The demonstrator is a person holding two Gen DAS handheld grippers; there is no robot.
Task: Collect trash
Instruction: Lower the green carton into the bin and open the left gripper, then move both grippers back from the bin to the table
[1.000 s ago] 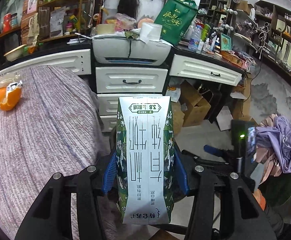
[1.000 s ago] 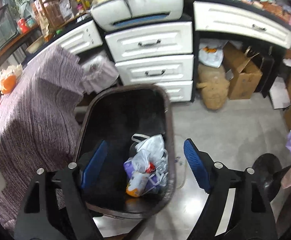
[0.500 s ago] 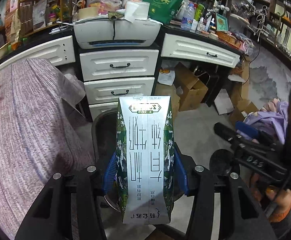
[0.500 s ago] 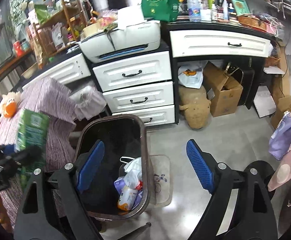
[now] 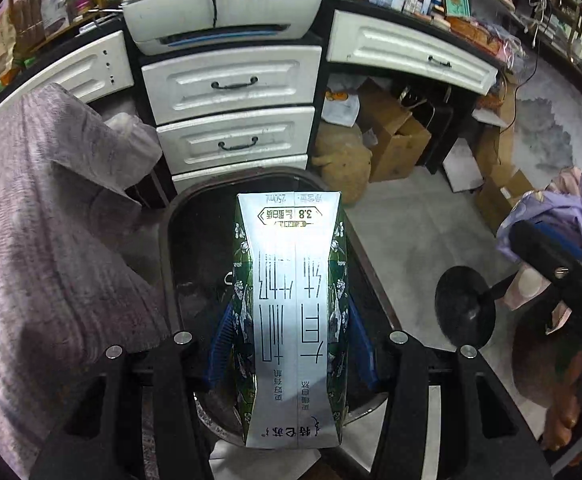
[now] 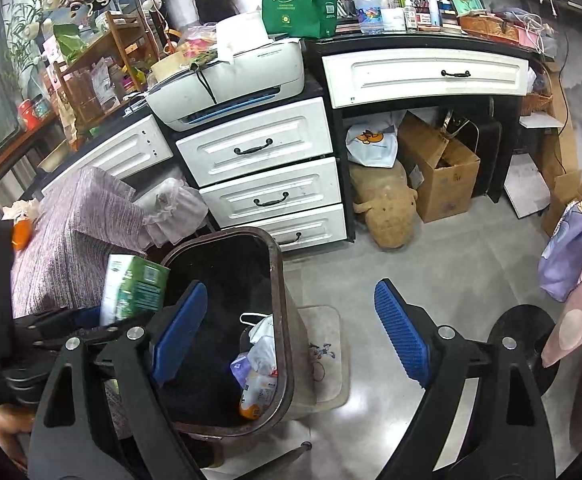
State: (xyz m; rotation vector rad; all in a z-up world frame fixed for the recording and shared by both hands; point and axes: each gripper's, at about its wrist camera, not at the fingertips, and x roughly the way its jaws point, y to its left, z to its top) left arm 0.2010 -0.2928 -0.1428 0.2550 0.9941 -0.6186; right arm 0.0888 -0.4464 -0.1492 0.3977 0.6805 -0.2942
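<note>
Our left gripper clamped a milk carton between its pads, tilted down with the bin just beyond, ready to drop it. Our right gripper hung wide open, empty, beside the bin.

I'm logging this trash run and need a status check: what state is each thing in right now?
Milk carton: clamped in the left gripper, over the bin.
Trash bin: open, no lid seen, partly filled with bags and wrappers.
Right gripper: open, empty.
Drawers: all closed.
Cardboard box: open at top.
</note>
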